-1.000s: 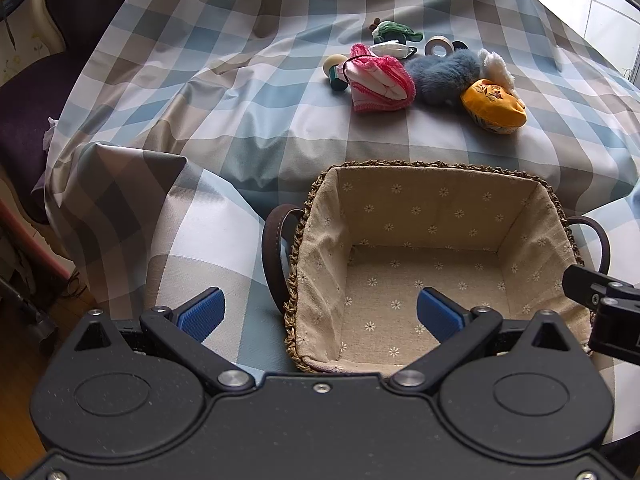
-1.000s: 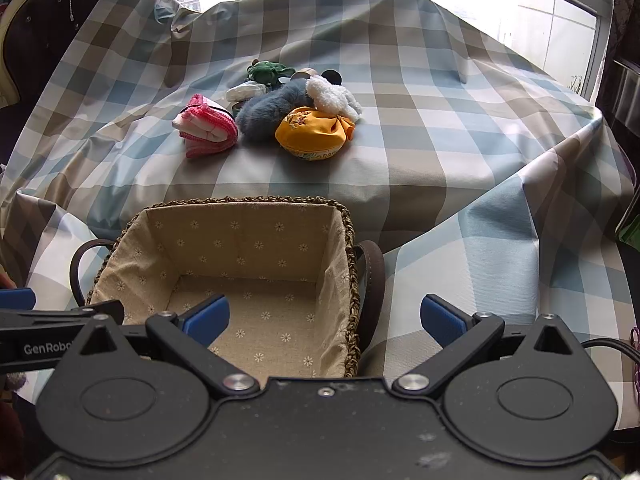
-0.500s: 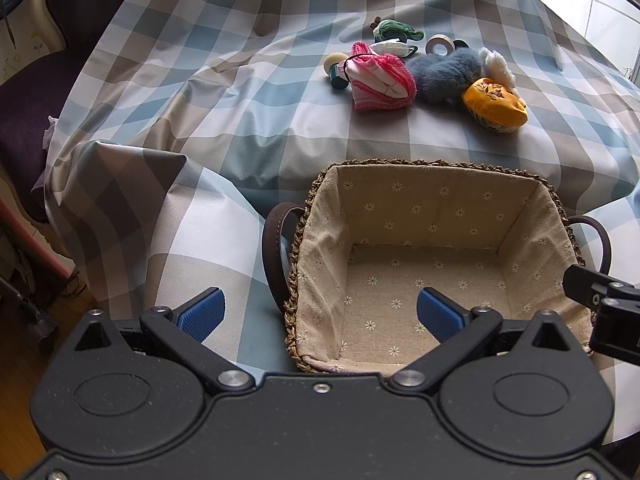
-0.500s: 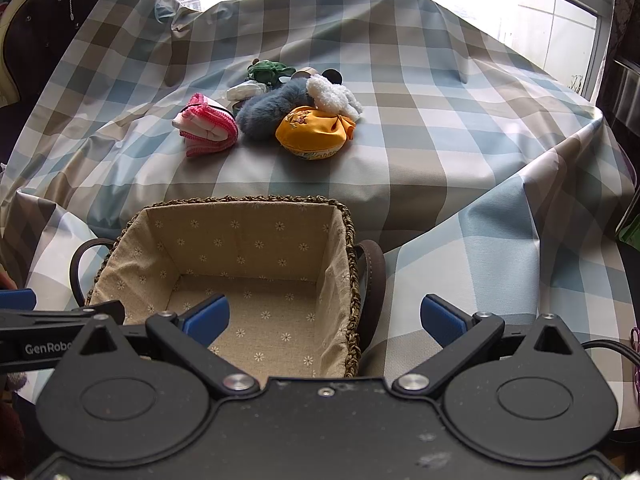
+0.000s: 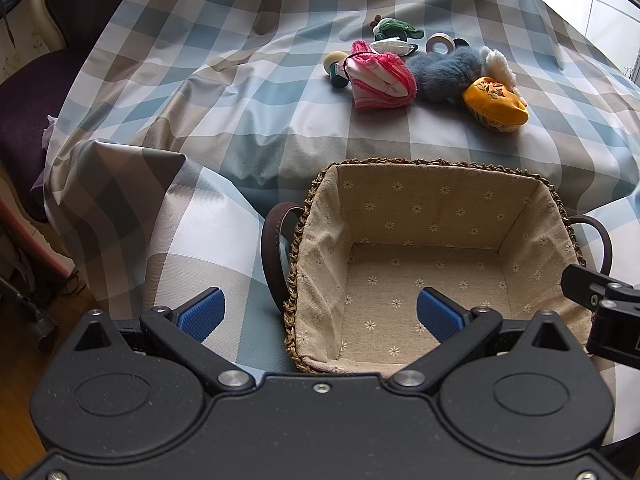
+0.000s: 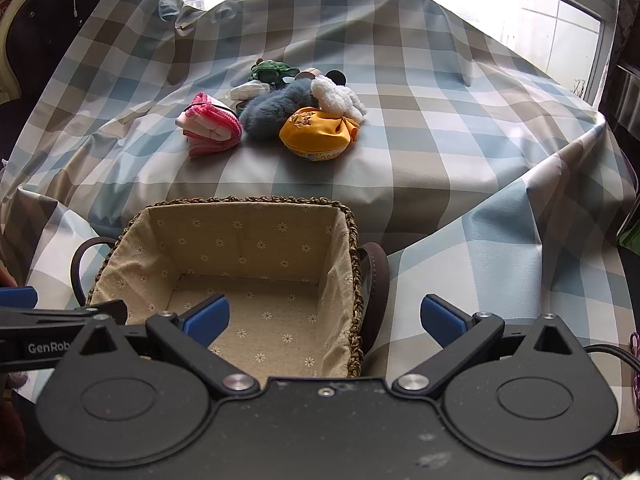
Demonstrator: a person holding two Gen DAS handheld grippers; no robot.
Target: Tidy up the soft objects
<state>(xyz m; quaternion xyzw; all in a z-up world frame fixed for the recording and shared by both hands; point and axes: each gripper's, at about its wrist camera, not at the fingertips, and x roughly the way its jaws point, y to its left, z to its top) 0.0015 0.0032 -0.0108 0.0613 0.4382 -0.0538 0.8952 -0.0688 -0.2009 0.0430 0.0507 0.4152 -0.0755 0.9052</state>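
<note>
Nothing has shifted since the earlier frames. Left wrist view: my left gripper hangs with fingers apart, holding nothing, over the near left rim of one lined basket. Beyond it lie one pink cloth, one blue plush, one yellow pouch. Right wrist view: my right gripper is likewise spread and unladen at the basket's right rim; one white fluffy piece and one green toy are counted.
</note>
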